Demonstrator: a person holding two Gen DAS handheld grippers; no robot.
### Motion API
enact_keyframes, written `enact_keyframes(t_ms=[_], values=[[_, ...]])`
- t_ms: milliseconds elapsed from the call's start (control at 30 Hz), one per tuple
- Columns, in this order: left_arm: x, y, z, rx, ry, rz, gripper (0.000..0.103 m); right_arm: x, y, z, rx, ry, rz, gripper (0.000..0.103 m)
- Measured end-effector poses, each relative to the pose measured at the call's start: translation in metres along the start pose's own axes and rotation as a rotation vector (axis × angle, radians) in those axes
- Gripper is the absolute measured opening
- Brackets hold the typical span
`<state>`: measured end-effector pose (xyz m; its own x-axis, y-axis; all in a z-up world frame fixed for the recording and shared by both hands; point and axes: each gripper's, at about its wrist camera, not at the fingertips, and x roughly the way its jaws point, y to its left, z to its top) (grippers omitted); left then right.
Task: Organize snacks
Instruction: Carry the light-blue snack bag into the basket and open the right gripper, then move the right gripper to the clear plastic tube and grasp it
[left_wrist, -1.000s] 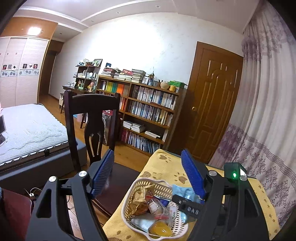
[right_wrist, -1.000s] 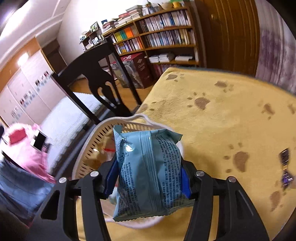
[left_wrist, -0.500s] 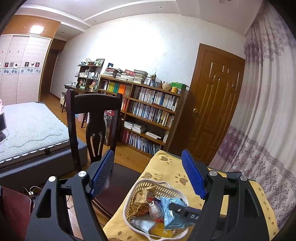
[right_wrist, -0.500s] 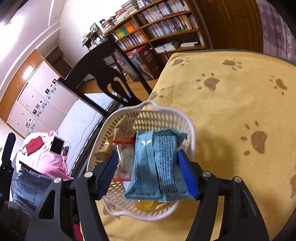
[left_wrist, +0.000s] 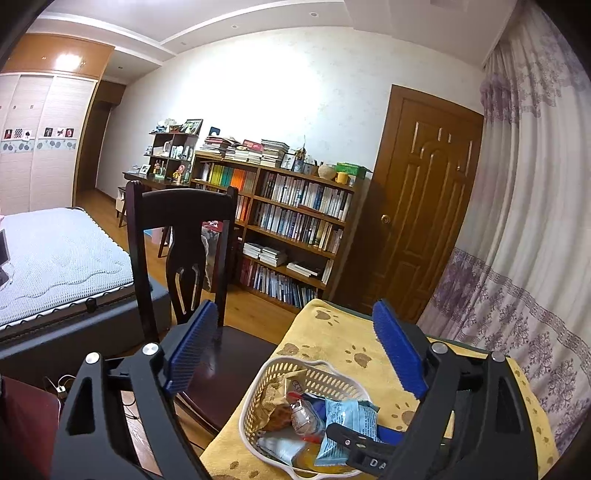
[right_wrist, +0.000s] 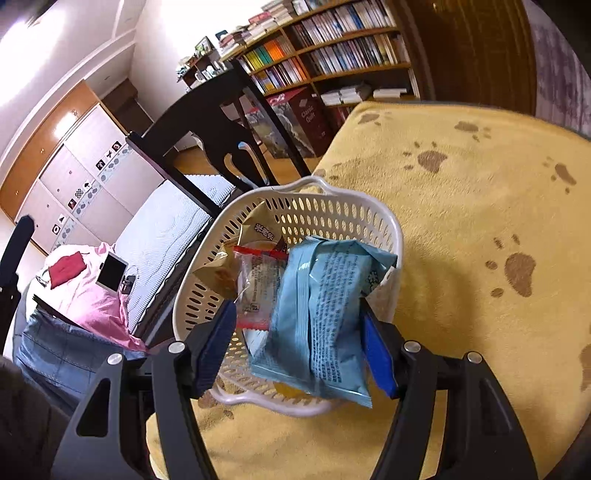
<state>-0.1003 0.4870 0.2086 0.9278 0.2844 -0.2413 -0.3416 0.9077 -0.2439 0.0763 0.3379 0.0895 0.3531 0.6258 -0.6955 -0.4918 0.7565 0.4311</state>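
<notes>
- The step in hand is judged to be the dropping of a snack into the white basket (right_wrist: 332, 206), which stands on the yellow paw-print cloth (right_wrist: 480, 221) covering the tabletop.
- The right gripper (right_wrist: 295, 343) is seen over the near rim of the basket, with the light blue packet (right_wrist: 325, 314) between its fingers (right_wrist: 376, 354).
- The right fingers are set fairly wide; the packet rests against the right-hand one, while a gap shows on the other side, so the grip is judged to be loosened or let go. It cannot be told for certain whether the packet is held at all.
- The packet lies tilted, its upper end over the far rim of the basket and its lower end hanging past the near rim.
- Other snacks are already in the basket: a brown packet (right_wrist: 236, 258) and a clear wrapper with red ends (right_wrist: 258, 288).
- The left gripper (left_wrist: 291, 354) is held higher, well apart from the basket, with its fingers (left_wrist: 192, 347) spread wide and nothing between them.
- In the left view the blue packet (left_wrist: 347, 421) is seen on top of the pile in the basket (left_wrist: 306, 373).
- The next move is judged to call for the right gripper to be drawn back clear of the rim, so that the packet is not dragged out.
- No loose snack is seen on the cloth in these views; whether more remains to be gathered cannot be told.
</notes>
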Motion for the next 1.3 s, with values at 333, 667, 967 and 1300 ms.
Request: enact_keyframes(t_ms=[333, 667, 967, 1300], values=[[-0.002, -0.007, -0.002, 0.02, -0.005, -0.017, 0.098, -0.04, -0.026, -0.014, -0.044, -0.078, -0.097, 0.066], [0.0, -0.019, -0.005, 0.048, 0.007, -0.029, 0.098, -0.099, -0.112, -0.016, 0.08, -0.142, -0.219, 0.066], [0.001, -0.034, -0.01, 0.088, 0.016, -0.047, 0.098, -0.157, -0.193, -0.023, 0.215, -0.197, -0.329, 0.066], [0.005, -0.045, -0.016, 0.117, 0.033, -0.058, 0.098, -0.175, -0.272, -0.036, 0.386, -0.195, -0.376, 0.066]])
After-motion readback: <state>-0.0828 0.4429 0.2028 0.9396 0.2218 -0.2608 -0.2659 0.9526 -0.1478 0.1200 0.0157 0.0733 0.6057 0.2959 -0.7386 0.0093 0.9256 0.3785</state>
